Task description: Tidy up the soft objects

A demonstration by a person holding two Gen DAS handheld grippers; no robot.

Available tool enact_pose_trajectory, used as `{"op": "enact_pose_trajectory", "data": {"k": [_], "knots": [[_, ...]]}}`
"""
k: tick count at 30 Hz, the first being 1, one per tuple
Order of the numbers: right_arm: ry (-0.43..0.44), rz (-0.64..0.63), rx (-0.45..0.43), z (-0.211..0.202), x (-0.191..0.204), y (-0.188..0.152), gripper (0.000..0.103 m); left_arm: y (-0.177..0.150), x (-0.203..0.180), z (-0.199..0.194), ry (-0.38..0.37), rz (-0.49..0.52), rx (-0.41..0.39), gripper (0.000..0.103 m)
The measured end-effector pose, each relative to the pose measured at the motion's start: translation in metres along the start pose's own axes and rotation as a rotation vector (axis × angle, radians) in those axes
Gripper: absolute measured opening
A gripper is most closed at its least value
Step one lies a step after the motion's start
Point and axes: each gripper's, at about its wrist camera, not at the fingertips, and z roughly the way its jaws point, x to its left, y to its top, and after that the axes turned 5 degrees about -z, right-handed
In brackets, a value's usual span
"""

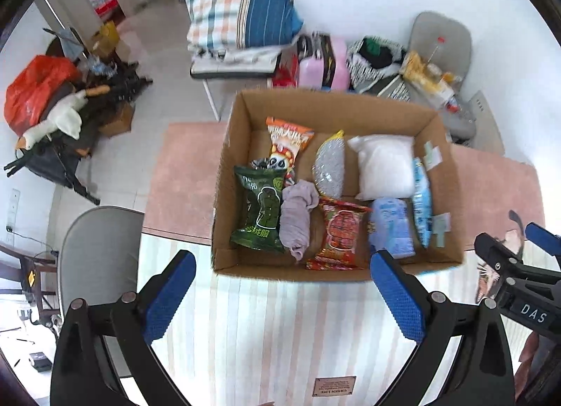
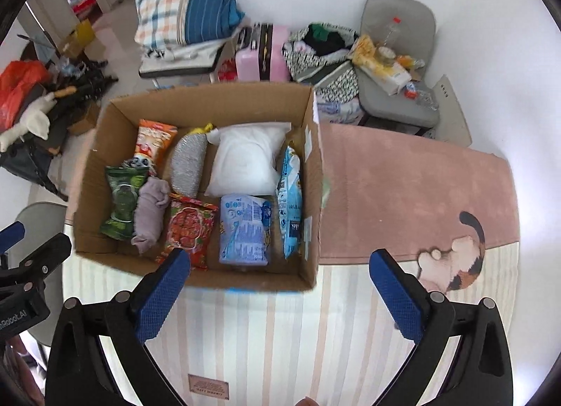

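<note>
Cardboard box (image 1: 324, 104) sits open-topped on the surface (image 2: 266, 335), w/ all the soft items inside it. Along box's far wall, left to right: orange snack bag (image 1: 289, 135), silver mesh scrubber (image 1: 329, 169), white pillow-like pack (image 1: 384, 165). Along near wall: green snack bag (image 1: 261, 211) at the left corner, grey rolled cloth (image 1: 296, 216) touching it on the right, then red snack bag (image 1: 342, 230), light blue tissue pack (image 1: 391, 227). A blue-white pouch (image 1: 422, 202) stands on edge against box's right wall, just beside the tissue pack & the pillow-like pack. A small black-white panda-print item (image 1: 277, 162) is wedged betw. orange & green bags; can't tell what it is.

Box is at the middle of the surface, partly on a pink mat (image 2: 403, 178) w/ a cat figure (image 2: 455, 258) near the right edge, partly on a striped cloth (image 1: 280, 335) covering the near edge.

Left hand-held gripper (image 1: 280, 293) hovers over the striped cloth near the box's near wall, fingers spread wide, holding nothing. Right hand-held gripper (image 2: 280, 290) likewise released & empty, near the box's near right corner.

Beyond the far edge: grey chair (image 2: 399, 55) w/ clutter, pink suitcase (image 2: 259, 55), checked bedding (image 1: 238, 6) on a cot.
</note>
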Motion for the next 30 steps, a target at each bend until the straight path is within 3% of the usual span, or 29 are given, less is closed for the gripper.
{"op": "enact_pose_trajectory", "data": {"k": [7, 17, 25, 30], "knots": [[-0.009, -0.015, -0.138, -0.093, 0.003, -0.042, 0.103, -0.035, -0.003, -0.077, -0.014, 0.023, -0.124, 0.102], [0.004, 0.004, -0.261, -0.204, -0.001, -0.104, 0.103, -0.082, -0.008, -0.173, -0.052, 0.052, -0.233, 0.102], [-0.015, 0.009, -0.372, -0.283, -0.008, -0.149, 0.103, -0.112, -0.002, -0.228, -0.088, 0.01, -0.302, 0.102], [-0.012, 0.011, -0.4, -0.31, -0.01, -0.167, 0.103, -0.121, 0.002, -0.251, -0.101, -0.006, -0.333, 0.102]]}}
